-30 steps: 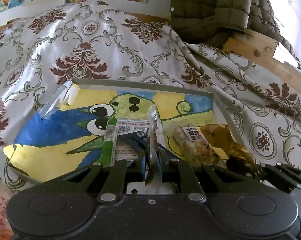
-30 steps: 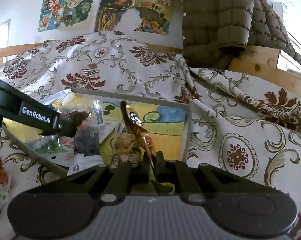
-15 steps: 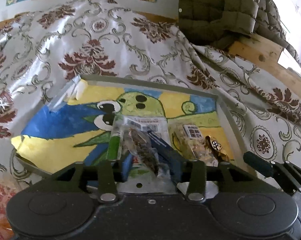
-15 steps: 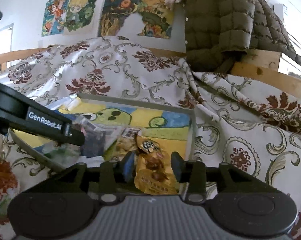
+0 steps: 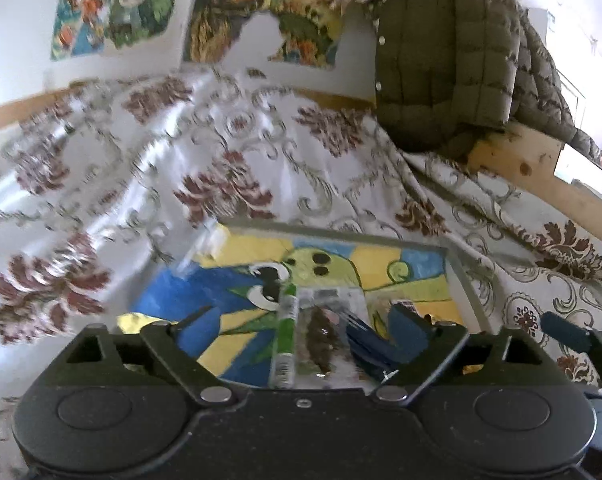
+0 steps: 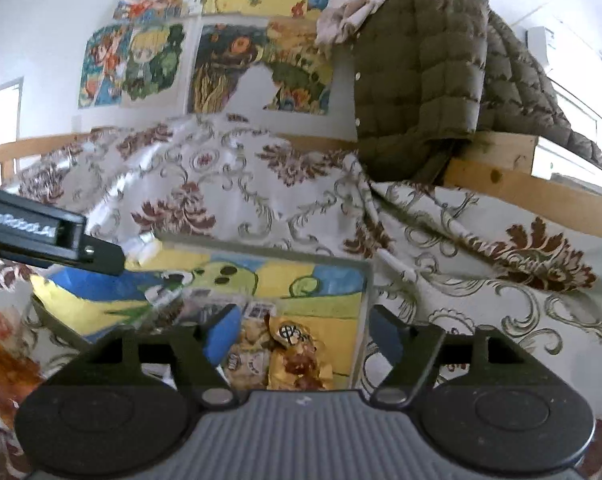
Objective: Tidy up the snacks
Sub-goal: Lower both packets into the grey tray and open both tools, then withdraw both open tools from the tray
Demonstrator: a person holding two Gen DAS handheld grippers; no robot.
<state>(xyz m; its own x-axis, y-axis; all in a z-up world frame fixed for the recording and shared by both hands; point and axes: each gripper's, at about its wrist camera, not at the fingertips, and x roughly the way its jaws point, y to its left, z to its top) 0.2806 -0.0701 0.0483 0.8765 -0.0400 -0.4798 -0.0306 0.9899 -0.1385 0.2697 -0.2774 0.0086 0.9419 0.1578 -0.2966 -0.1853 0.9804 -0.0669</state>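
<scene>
While opening, right claw [image 6: 301,332] perhaps clears gold packet [image 6: 299,356].

Glossy gold foil snack packet [image 6: 301,356]

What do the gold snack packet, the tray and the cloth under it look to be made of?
Gold snack packet: likely metallised foil film, crinkled and shiny. Tray: thin grey rim, plastic or metal, unclear; its floor carries a matte cartoon picture. Cloth: woven fabric with a satin sheen, folds catching light.
</scene>
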